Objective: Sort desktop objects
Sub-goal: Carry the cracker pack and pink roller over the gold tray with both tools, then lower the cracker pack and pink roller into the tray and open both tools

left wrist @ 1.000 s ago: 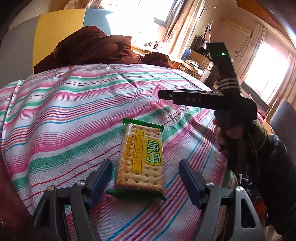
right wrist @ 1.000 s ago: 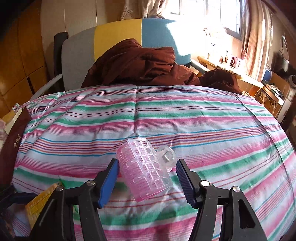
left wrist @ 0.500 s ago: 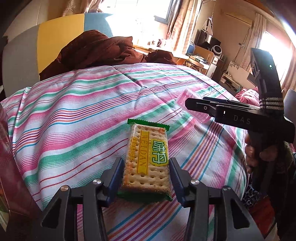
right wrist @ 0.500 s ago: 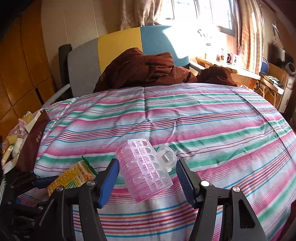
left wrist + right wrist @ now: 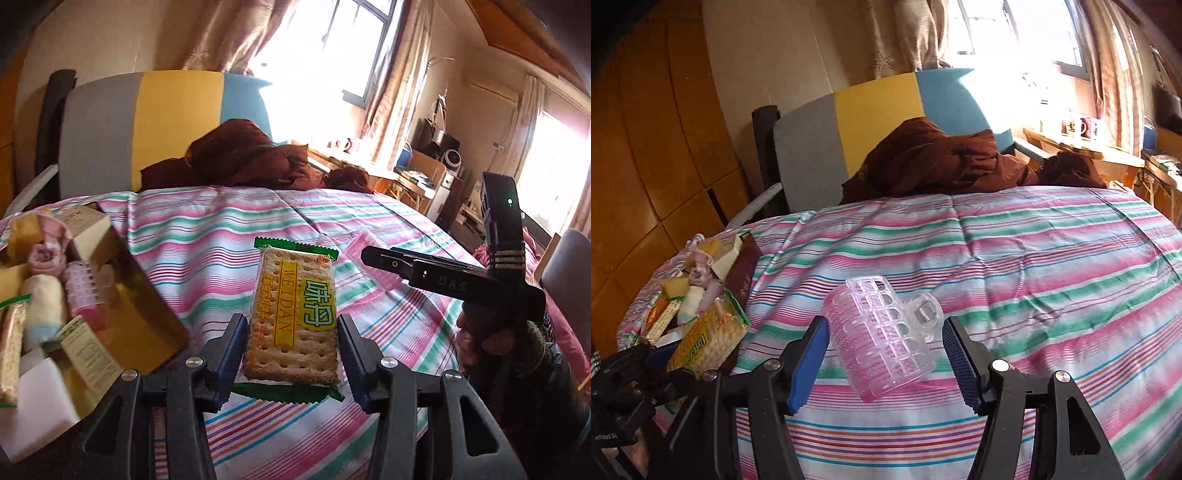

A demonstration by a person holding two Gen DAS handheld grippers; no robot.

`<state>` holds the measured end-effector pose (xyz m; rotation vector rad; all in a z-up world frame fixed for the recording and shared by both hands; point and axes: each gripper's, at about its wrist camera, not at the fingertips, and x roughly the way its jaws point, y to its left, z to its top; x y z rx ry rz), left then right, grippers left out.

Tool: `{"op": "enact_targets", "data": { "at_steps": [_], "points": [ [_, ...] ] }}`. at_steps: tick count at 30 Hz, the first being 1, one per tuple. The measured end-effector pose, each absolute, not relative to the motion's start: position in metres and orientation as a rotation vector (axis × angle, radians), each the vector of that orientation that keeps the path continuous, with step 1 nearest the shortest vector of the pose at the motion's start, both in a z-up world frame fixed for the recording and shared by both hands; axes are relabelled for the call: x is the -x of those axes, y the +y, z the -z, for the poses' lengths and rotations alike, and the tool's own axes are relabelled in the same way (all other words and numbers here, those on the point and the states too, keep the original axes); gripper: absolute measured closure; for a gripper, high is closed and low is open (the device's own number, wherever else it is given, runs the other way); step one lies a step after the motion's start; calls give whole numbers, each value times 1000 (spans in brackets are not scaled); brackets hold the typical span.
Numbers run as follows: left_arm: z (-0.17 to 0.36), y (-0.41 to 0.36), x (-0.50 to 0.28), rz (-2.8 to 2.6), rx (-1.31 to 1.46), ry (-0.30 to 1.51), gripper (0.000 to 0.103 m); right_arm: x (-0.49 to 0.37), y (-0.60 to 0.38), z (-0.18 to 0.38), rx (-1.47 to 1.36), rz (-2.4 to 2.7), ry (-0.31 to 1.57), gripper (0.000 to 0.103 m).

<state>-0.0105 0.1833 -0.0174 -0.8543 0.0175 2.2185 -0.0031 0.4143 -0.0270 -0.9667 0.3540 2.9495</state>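
Observation:
A packet of crackers with a yellow label and green ends is clamped between the blue pads of my left gripper, lifted off the striped bedspread. The same packet shows at the left of the right wrist view, next to the box. My right gripper is shut on a clear pink hair roller with a clip on its side, held above the bedspread. From the left wrist view that gripper is at the right, held by a hand, with the roller at its tips.
A brown open box at the left edge of the bed holds several small items: rollers, packets, sponges, small cartons. A dark red blanket is heaped at the headboard. A chair back stands at the right.
My left gripper went from open around the cracker packet to shut on it, lifted it and swung left so the box came into view. My right gripper carried the roller leftward too.

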Motion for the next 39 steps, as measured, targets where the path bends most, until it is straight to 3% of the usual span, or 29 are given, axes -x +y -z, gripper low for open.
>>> {"op": "enact_targets", "data": {
  "at_steps": [27, 39],
  "points": [
    [10, -36, 49, -2682, 944, -414, 53, 68, 261, 6, 1049, -3293, 246, 39],
    [24, -66, 47, -2739, 1009, -435, 53, 80, 224, 20, 1144, -3293, 164, 39]
  ]
}}
